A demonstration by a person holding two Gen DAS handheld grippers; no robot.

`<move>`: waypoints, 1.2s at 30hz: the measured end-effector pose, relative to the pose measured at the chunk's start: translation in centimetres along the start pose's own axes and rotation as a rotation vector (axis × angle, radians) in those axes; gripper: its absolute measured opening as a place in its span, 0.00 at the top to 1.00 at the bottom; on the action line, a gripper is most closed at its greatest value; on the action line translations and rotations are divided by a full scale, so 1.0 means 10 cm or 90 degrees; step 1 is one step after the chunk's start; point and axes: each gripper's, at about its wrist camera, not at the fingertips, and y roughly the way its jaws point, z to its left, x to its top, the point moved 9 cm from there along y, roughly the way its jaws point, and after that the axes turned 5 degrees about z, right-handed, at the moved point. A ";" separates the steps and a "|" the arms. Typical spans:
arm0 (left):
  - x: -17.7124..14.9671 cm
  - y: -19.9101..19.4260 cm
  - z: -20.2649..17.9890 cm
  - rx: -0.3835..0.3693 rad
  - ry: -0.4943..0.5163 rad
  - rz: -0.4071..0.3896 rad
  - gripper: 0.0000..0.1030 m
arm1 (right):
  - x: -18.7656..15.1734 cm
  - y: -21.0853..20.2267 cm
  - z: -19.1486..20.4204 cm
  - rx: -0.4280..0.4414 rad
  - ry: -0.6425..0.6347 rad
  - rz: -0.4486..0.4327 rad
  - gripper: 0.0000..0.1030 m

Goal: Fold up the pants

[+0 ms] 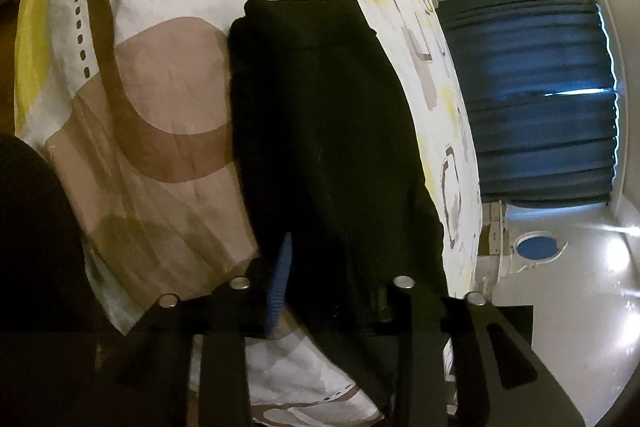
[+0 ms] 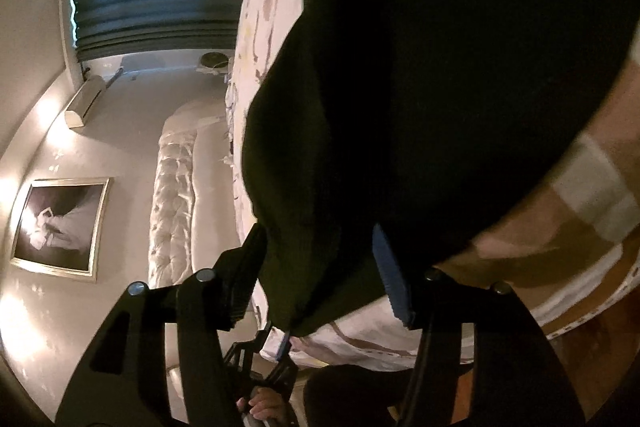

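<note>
**A:** Status on the fold?

**B:** Partway, my read. Black pants lie as one long narrow strip on the patterned bed sheet, running from the near edge of the bed toward the headboard end. Looks like the legs are already laid one over the other; the crosswise folds are left.

**A:** Grippers?

**B:** Left gripper has its fingers spread, with the near end of the strip between them; the blue pad shows against the cloth. I can't tell if it's pinching. Right gripper is also spread, with a bunched, raised end of the pants in the gap.

**A:** Remaining?

**B:** Close on that end, carry it over toward the far end, flatten. Probably one or two folds.
</note>
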 end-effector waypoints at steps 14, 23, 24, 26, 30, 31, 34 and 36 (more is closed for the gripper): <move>0.07 0.07 -0.21 -0.043 0.002 -0.010 0.93 | 0.05 0.10 -0.03 -0.012 -0.013 0.002 0.92; 0.08 0.05 -0.04 -0.044 -0.006 -0.015 0.95 | 0.05 0.06 0.07 -0.006 -0.040 0.001 0.94; 0.07 0.03 -0.02 -0.041 -0.006 -0.017 0.95 | 0.04 0.04 0.08 -0.004 -0.040 0.000 0.94; 0.06 0.01 0.00 -0.043 -0.006 -0.017 0.95 | 0.03 0.00 0.12 -0.004 -0.050 -0.004 0.94; 0.04 -0.04 0.01 -0.044 -0.006 -0.021 0.95 | -0.03 -0.06 0.24 -0.004 -0.083 -0.006 0.94; 0.04 -0.06 -0.01 -0.044 0.000 -0.025 0.95 | -0.05 -0.07 0.27 -0.003 -0.084 -0.007 0.94; 0.04 -0.11 -0.10 -0.042 0.025 -0.038 0.95 | -0.08 -0.11 0.28 0.002 -0.079 -0.007 0.94; 0.02 -0.15 -0.10 -0.042 0.032 -0.042 0.95 | -0.11 -0.13 0.25 0.002 -0.073 -0.004 0.94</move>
